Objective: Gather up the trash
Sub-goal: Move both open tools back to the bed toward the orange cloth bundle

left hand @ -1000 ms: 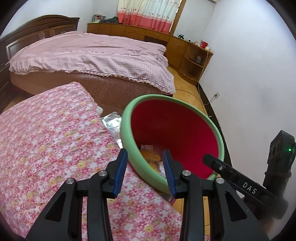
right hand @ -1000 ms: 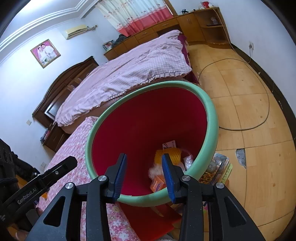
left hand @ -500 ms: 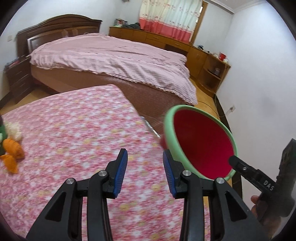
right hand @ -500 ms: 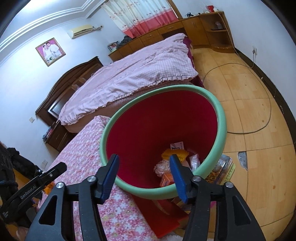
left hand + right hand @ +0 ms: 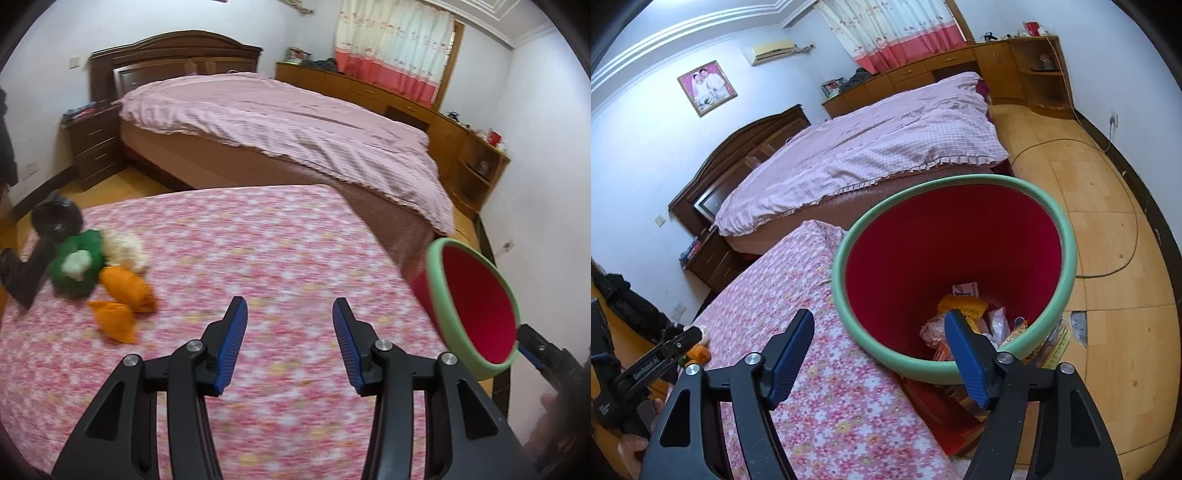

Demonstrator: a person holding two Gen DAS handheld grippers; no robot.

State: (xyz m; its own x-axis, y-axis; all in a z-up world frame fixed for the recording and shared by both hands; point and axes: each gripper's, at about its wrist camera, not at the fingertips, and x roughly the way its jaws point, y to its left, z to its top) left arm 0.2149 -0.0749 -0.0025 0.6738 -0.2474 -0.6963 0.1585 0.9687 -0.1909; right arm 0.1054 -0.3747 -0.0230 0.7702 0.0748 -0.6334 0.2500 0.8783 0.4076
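Floral pink-clothed desk (image 5: 258, 258) fills a bedroom — both hand-held grippers, left (image 5: 290, 343) and right (image 5: 879, 354), opening on nothing; orange crumpled trash (image 5: 123, 295) lies left, red green-rimmed bin (image 5: 960, 258) beside the desk's edge.

Both grippers are built the same: black plastic frames with triangular cut-outs, silver screw heads at the pivots, and 2 ribbed blue pads per tool. White "GenRobot.AI" lettering can be seen on the left gripper (image 5: 683, 341); the right gripper (image 5: 879, 354) is unmarked here.
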